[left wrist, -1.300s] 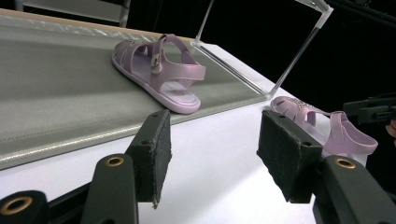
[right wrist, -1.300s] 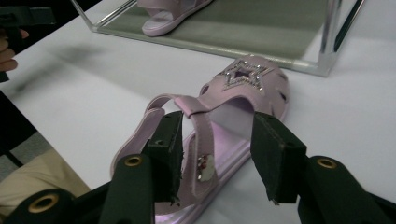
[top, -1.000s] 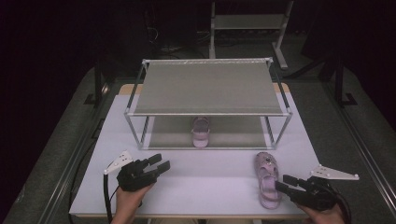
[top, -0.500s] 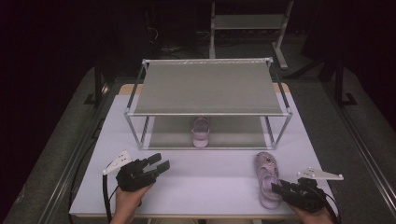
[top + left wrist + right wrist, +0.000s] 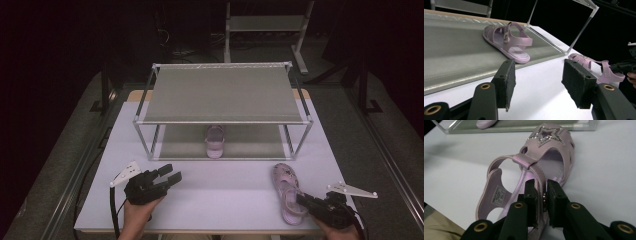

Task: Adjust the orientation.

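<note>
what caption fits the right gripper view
Right hand-held gripper closes on the strap of a pink sandal lying on the white table.

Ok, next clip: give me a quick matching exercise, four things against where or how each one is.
Things:
1. near sandal
2. far sandal
3. left gripper
4. right gripper

States:
A. jaws apart, nothing between them
B. on the rack's lower shelf
C. on the white table, strap pinched
D. jaws just closed onto a strap

Pairs: 1-C, 2-B, 3-A, 4-D
</note>
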### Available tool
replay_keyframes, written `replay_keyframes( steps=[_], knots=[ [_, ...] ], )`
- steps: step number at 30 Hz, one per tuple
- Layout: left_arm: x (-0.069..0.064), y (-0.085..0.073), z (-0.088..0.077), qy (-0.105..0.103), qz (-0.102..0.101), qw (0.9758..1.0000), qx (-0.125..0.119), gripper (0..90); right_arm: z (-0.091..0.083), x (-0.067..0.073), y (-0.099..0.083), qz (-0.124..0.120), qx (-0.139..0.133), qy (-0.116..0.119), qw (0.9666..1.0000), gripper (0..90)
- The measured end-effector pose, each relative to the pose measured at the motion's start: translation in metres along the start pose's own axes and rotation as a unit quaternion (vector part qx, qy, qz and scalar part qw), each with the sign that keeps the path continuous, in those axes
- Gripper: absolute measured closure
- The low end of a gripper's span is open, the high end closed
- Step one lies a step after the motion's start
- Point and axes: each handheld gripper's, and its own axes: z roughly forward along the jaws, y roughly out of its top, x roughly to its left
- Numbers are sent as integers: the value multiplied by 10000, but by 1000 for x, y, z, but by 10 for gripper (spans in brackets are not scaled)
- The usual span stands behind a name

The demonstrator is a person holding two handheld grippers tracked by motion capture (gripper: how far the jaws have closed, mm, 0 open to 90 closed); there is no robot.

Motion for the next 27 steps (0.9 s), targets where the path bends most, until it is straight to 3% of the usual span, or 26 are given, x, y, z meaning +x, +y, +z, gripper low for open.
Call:
replay_keyframes(
  steps=[6,15,20,27],
  knots=[
    [1,0,-1,28,-9,10000,-32,432,-4,-7,-2,368,-221,255,9988,804],
    [3,0,-3,38,-35,10000,-56,427,-6,-2,-5,433,-284,523,9973,814],
    [5,-1,-3,46,-43,10000,-55,423,-6,0,-8,607,-327,746,9948,816],
    [8,0,-7,95,-81,9998,-130,413,-6,4,-8,596,-389,786,9944,816]
  ],
)
